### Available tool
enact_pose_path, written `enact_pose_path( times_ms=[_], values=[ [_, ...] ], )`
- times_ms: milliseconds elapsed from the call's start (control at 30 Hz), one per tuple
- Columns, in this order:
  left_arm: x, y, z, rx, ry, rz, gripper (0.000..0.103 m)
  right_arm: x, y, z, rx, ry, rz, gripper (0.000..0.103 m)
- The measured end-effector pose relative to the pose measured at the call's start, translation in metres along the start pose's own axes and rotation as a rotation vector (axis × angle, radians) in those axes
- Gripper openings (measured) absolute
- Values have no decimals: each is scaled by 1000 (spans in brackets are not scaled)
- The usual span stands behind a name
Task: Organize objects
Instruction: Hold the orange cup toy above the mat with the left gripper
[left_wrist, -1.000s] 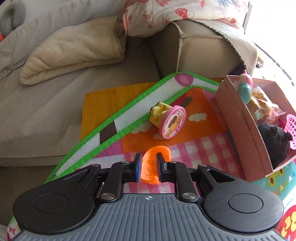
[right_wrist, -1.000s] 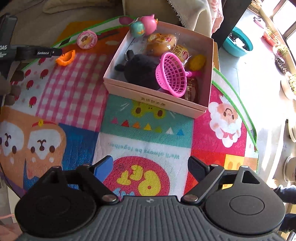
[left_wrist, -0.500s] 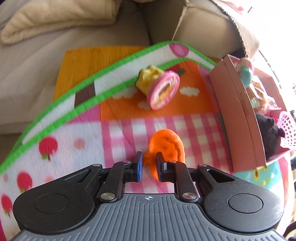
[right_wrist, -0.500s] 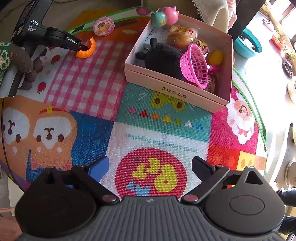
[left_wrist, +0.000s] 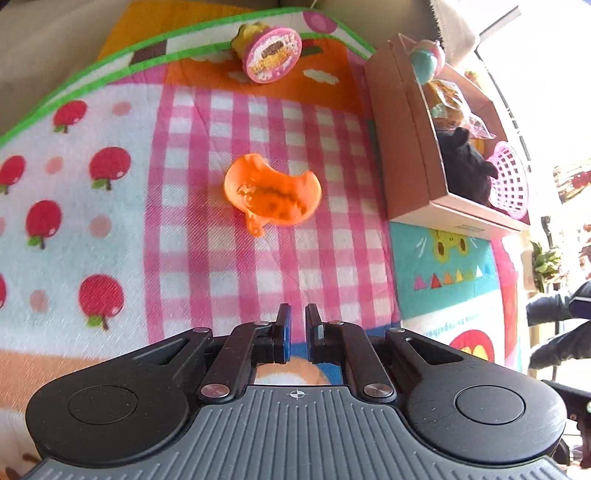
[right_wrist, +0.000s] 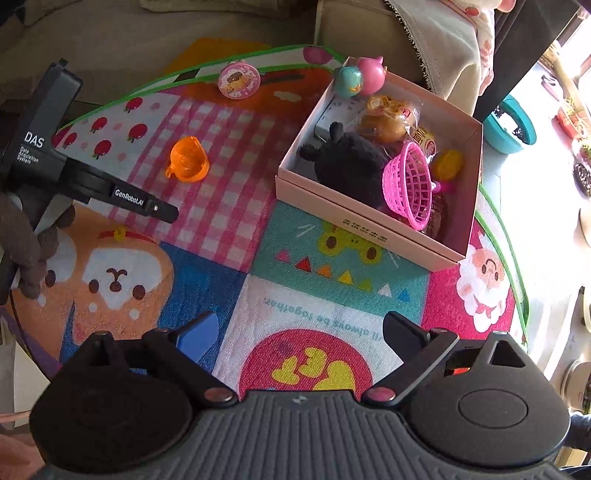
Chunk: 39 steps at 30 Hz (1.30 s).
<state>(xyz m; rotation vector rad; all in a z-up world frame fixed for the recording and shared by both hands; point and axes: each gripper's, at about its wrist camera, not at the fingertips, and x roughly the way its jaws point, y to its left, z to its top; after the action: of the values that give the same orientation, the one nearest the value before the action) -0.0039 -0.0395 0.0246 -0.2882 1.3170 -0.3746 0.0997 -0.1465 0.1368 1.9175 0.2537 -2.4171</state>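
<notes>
An orange toy cup (left_wrist: 271, 195) lies on its side on the pink checked patch of the play mat (left_wrist: 221, 280), free of any grip. My left gripper (left_wrist: 298, 314) hangs nearer than the cup, apart from it, shut with nothing between its fingers. The right wrist view shows the same cup (right_wrist: 186, 160) just beyond the left gripper (right_wrist: 171, 214). A pink cardboard box (right_wrist: 369, 229) to the right holds a black plush (right_wrist: 347, 162), a pink basket (right_wrist: 408, 184) and snack packets. My right gripper (right_wrist: 299, 321) is open and empty above the mat's near part.
A round pink-faced toy (left_wrist: 273, 61) lies near the mat's green far edge. Two small round figures (right_wrist: 360, 75) perch on the box's far corner. A sofa (right_wrist: 351, 22) stands behind the mat. A teal bowl (right_wrist: 509, 129) sits on the floor at right.
The left gripper has let go of the orange cup and drawn back toward me; the cup now lies on the checked patch. The right gripper's jaws have spread a little wider.
</notes>
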Motion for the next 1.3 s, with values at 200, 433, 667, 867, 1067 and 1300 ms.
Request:
enact_pose_path(
  times_ms=[200, 433, 667, 867, 1067, 1300],
  values=[
    [-16, -10, -12, 93, -117, 94, 14, 4, 4, -16, 2, 7, 20, 96],
    [-27, -11, -8, 13, -273, 146, 15, 16, 10, -40, 34, 42, 19, 96],
    [-9, 16, 23, -232, -213, 106, 16, 9, 2, -52, 63, 37, -1, 96],
    [7, 5, 41, -178, -221, 100, 16, 11, -14, -56, 106, 46, -17, 96],
    [-8, -3, 32, -215, -268, 75, 16, 18, -20, -61, 140, 74, -16, 96],
    [-7, -13, 18, -193, -239, 49, 16, 16, -26, -47, 145, 52, -14, 96]
  ],
)
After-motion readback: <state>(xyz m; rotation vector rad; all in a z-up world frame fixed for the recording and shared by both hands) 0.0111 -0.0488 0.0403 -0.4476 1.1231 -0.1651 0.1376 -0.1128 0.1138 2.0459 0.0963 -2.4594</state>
